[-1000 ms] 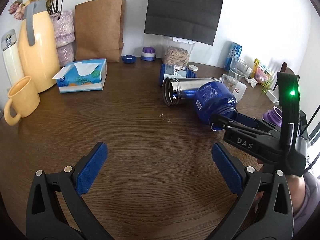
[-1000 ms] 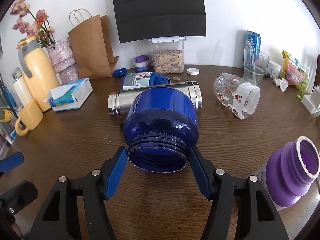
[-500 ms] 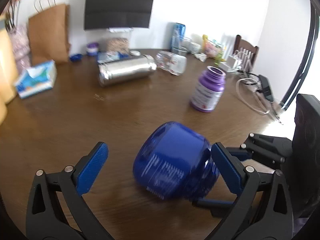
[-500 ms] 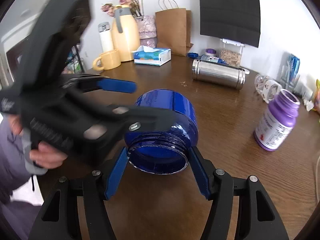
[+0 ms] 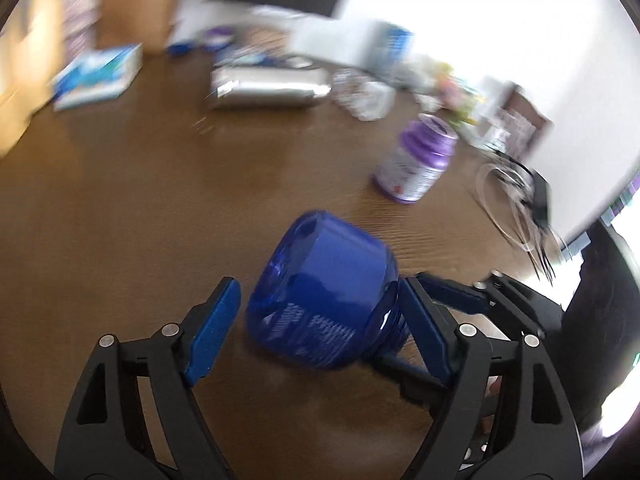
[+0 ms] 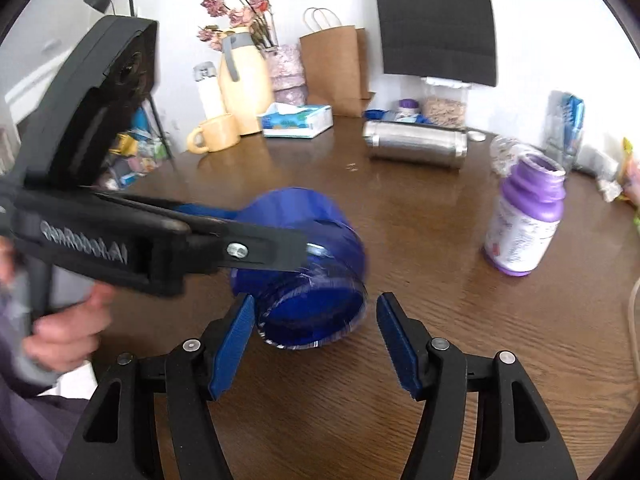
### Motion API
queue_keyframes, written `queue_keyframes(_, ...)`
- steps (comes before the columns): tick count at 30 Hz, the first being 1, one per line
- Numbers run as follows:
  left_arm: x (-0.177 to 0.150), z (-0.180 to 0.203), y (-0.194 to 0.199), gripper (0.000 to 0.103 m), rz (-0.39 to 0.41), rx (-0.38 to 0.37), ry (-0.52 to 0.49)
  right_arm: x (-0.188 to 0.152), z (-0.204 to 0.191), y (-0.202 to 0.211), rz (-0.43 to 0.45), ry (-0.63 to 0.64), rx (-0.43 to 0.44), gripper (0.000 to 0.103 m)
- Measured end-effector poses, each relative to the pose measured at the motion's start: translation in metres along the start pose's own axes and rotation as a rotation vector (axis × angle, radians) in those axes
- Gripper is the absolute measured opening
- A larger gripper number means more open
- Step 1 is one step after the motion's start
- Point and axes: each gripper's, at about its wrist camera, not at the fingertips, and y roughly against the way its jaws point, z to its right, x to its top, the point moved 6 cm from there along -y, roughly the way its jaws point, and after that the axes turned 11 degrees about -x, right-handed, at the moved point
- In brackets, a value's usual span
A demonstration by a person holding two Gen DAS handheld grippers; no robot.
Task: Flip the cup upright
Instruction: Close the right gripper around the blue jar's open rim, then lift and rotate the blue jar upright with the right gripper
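Note:
The blue cup (image 5: 324, 292) lies on its side on the brown table, also seen in the right wrist view (image 6: 308, 280) with its open mouth toward that camera. My left gripper (image 5: 320, 328) straddles the cup body; its right pad (image 5: 424, 332) touches near the neck, the left pad (image 5: 212, 332) stands a little off. It reaches in from the left in the right wrist view (image 6: 160, 244). My right gripper (image 6: 316, 344) is open, its pads apart from the cup's mouth. The left wrist view is motion-blurred.
A purple bottle (image 6: 524, 220) stands upright to the right. A steel flask (image 6: 416, 146) lies on its side behind. A tissue box (image 6: 298, 120), yellow mug (image 6: 214, 140), yellow jug (image 6: 244, 80), paper bag (image 6: 334, 68) and glass jar (image 5: 364, 94) stand at the back.
My right gripper has let go of the cup and opened. My left gripper has narrowed around the cup's body. The cup has shifted slightly left.

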Motion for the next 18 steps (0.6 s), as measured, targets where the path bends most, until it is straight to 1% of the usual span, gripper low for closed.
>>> queue_keyframes(2, -0.004, 0.005, 0.0, 0.078, -0.004, -0.011, -0.007, 0.0, 0.008, 0.003, 0.007, -0.001, -0.048, 0.067)
queue_keyframes(5, -0.012, 0.013, 0.0, 0.078, -0.016, -0.029, -0.033, -0.001, 0.021, 0.007, 0.002, -0.054, -0.032, 0.067)
queue_keyframes(9, -0.024, 0.02, 0.001, 0.079, -0.111, -0.084, -0.046, -0.006, 0.033, 0.012, 0.001, -0.105, -0.05, 0.067)
queue_keyframes(10, -0.027, 0.021, 0.004, 0.079, -0.126, -0.085, -0.062, -0.006, 0.036, 0.014, 0.002, -0.118, -0.053, 0.067)
queue_keyframes(11, -0.028, 0.021, 0.011, 0.083, -0.116, -0.05, -0.094, -0.007, 0.039, 0.016, 0.006, -0.129, -0.051, 0.067)
queue_keyframes(12, -0.027, 0.019, 0.017, 0.09, -0.098, -0.011, -0.122, -0.008, 0.043, 0.022, 0.018, -0.147, -0.044, 0.067)
queue_keyframes(13, -0.024, 0.017, 0.026, 0.093, -0.071, 0.038, -0.175, -0.008, 0.046, 0.024, 0.021, -0.157, -0.044, 0.067)
queue_keyframes(16, -0.006, 0.025, 0.032, 0.099, -0.032, 0.093, -0.362, -0.009, 0.053, 0.029, 0.027, -0.191, -0.029, 0.067)
queue_keyframes(17, 0.0, 0.032, 0.029, 0.103, -0.038, 0.074, -0.45, -0.009, 0.054, 0.029, 0.027, -0.203, -0.014, 0.067)
queue_keyframes(18, 0.003, 0.042, 0.02, 0.103, -0.095, 0.009, -0.548, -0.009, 0.054, 0.03, 0.025, -0.219, -0.002, 0.067)
